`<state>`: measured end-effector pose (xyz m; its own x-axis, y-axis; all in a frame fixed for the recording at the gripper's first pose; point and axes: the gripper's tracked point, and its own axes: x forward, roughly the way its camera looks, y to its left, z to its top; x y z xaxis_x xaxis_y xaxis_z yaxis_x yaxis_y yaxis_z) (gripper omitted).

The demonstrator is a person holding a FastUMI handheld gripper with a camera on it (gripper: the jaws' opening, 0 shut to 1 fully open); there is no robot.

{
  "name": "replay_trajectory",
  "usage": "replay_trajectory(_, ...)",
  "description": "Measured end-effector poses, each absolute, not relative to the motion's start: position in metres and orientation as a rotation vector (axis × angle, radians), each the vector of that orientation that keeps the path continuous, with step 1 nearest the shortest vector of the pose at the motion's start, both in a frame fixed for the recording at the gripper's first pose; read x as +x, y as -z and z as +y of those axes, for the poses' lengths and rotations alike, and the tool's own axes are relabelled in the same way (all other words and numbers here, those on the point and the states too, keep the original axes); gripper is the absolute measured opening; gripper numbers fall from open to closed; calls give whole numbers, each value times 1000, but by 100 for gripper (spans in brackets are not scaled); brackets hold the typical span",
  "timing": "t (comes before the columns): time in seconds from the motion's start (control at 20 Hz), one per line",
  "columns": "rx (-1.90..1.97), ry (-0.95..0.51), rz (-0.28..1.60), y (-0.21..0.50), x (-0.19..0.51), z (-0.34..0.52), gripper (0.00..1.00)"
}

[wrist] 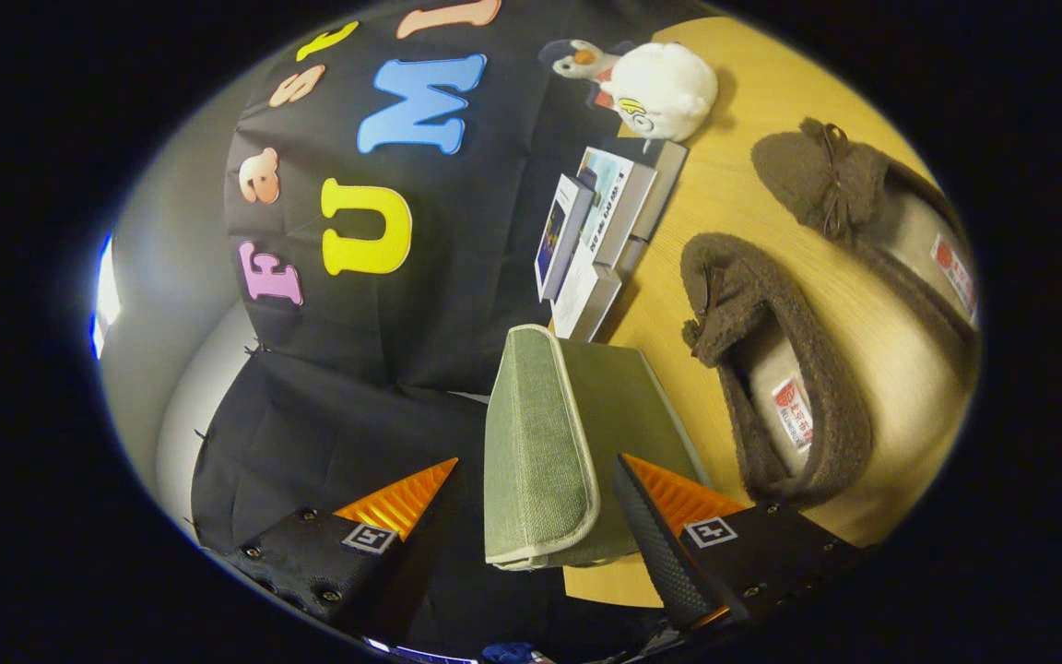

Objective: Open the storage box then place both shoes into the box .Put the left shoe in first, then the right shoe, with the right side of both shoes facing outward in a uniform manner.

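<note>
While the view is rolled to one side, the bench is seen as a wooden surface running beyond and to the right of the hand-held gripper, whose fingers are spread wide apart with nothing clamped. The green fabric storage box is found between and just ahead of the fingers, its padded lid framed in the gap, apparently so that it can be gripped and lifted; whether it is already raised cannot be told. Two brown slippers, the nearer shoe and the farther shoe, are laid side by side on the bench beyond the right finger, ready for loading. A stack of books and a plush toy are set farther off.
</note>
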<state>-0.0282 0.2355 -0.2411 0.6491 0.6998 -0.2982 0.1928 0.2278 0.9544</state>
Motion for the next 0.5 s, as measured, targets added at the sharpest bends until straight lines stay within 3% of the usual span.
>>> replay_trajectory(0.5,1472,-451,939,262,-36,264,94)
